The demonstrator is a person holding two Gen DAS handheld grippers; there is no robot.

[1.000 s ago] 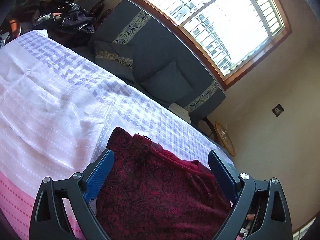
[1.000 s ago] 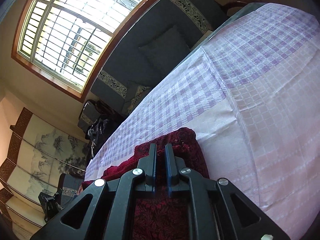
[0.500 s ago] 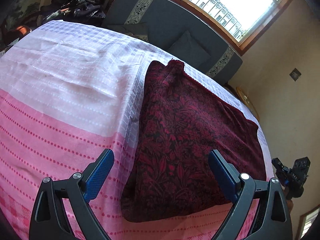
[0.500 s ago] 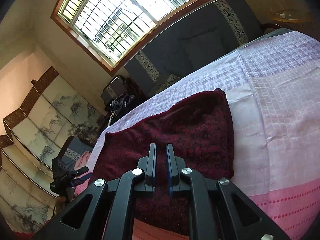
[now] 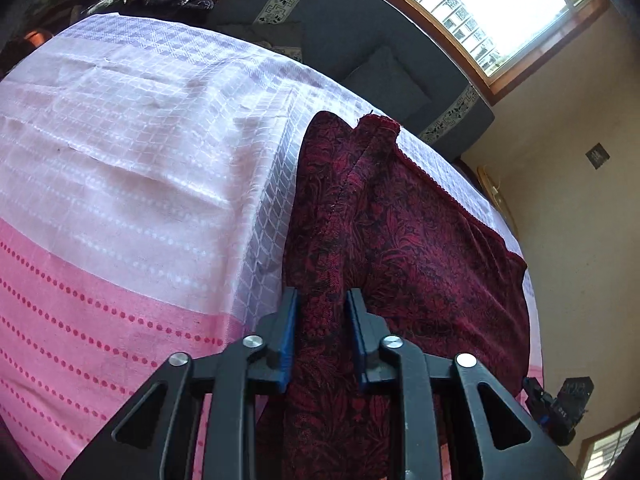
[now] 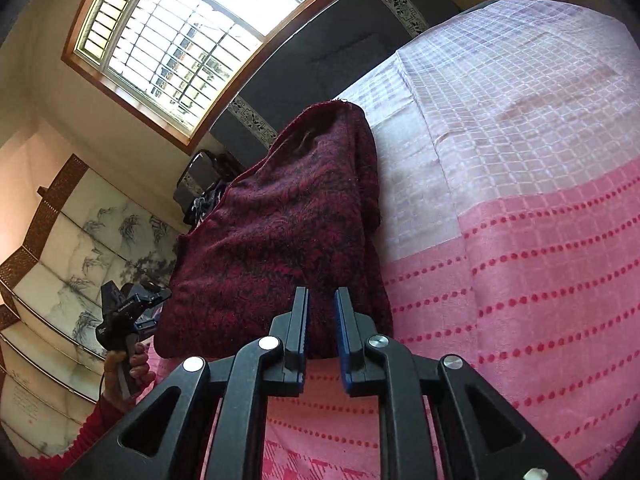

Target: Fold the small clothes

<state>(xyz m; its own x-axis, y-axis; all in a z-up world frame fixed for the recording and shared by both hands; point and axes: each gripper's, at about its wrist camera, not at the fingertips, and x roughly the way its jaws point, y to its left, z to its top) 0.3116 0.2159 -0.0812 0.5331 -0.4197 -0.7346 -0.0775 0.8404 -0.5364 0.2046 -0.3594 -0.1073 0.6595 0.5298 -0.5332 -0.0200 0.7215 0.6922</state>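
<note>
A dark red patterned garment (image 5: 400, 240) lies on the pink, white and lilac tablecloth (image 5: 120, 160), and a ridge of it rises toward my left gripper (image 5: 320, 300). That gripper's jaws are closing, and the blue pads pinch a fold at the garment's near left part. In the right wrist view the garment (image 6: 280, 232) stretches away from my right gripper (image 6: 322, 300). Its jaws are opening, a narrow gap apart. The garment's near edge lies in that gap, and neither pad presses on it.
A dark sofa (image 5: 360, 40) with cushions stands past the table's far edge under a large window (image 6: 180, 40). A painted folding screen (image 6: 80, 220) stands at one side. A hand in a red sleeve (image 6: 128, 364) holds the other gripper beside the table.
The left jaws have gone from wide apart to closed on a fold of the garment. The right gripper has drawn the garment toward the near edge, and its jaws have parted slightly.
</note>
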